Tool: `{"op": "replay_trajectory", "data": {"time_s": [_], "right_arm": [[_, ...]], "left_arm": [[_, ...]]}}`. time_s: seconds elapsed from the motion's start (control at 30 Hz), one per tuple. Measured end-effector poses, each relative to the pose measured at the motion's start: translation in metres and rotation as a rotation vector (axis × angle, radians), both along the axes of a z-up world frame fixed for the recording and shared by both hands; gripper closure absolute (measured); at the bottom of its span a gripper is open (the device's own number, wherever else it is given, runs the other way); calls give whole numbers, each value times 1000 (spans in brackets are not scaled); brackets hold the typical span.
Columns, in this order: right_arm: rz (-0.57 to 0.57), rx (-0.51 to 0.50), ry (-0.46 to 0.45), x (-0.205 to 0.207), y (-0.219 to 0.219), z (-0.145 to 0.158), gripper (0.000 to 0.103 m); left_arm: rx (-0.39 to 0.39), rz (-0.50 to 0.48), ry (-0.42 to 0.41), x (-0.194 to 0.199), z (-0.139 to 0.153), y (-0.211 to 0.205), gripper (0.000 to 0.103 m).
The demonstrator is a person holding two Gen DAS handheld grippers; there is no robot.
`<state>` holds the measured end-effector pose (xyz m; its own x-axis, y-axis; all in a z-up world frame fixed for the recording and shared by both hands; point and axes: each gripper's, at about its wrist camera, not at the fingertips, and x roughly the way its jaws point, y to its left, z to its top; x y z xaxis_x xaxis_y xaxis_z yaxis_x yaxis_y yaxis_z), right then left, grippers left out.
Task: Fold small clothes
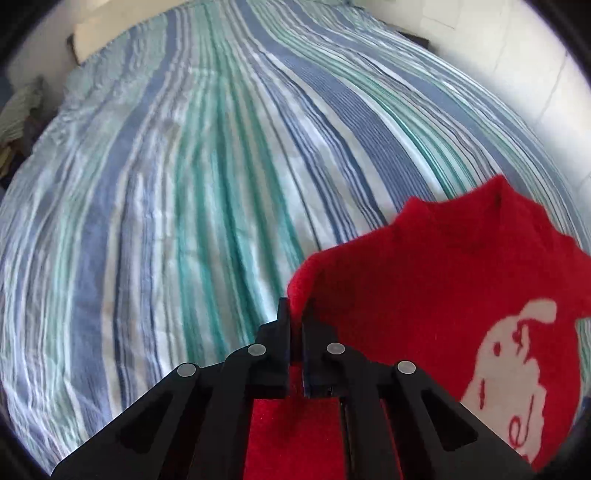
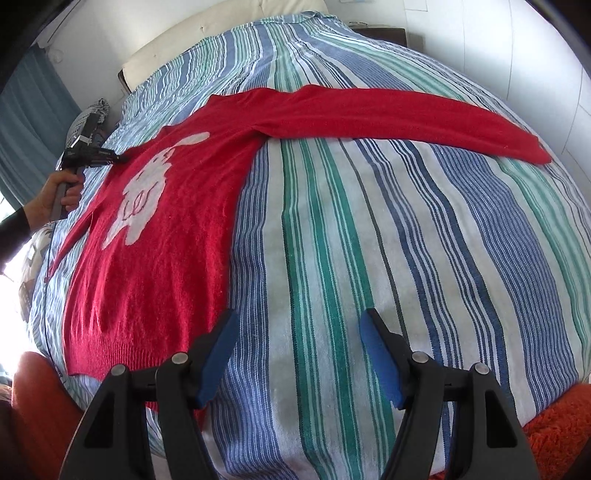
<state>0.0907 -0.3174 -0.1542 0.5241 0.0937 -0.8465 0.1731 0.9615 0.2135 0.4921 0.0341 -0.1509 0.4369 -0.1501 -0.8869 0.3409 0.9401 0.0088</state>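
Observation:
A red sweater [image 2: 177, 206] with a white rabbit figure lies on the striped bedspread [image 2: 369, 240]. One sleeve [image 2: 406, 114] stretches flat to the right across the bed. My left gripper [image 1: 295, 317] is shut on the sweater's left shoulder edge [image 1: 424, 280] and lifts it a little. The left gripper also shows in the right wrist view [image 2: 120, 158], held by a hand at the sweater's far left side. My right gripper [image 2: 297, 325] is open and empty above the bedspread, just right of the sweater's hem.
A cream headboard [image 2: 207, 33] stands at the far end of the bed. A teal curtain [image 2: 26, 110] hangs at the left. An orange rug [image 2: 561, 428] lies by the bed's near corner. White walls stand to the right.

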Motion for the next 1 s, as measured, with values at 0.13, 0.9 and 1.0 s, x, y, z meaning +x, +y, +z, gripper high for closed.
{"op": "replay_trajectory", "data": {"time_s": [0.13,0.9,1.0], "right_arm": [[13,-10,6,1,3,-2,35],[25,-42,-24,-7,10,7,35],[43,-70,-11,-5,16,4,35]], "left_arm": [[61,65,53,12,-29,-1,100],[-181,796,22,-193,21,381,21],[-215,793,61,-216,2,394,21]]}}
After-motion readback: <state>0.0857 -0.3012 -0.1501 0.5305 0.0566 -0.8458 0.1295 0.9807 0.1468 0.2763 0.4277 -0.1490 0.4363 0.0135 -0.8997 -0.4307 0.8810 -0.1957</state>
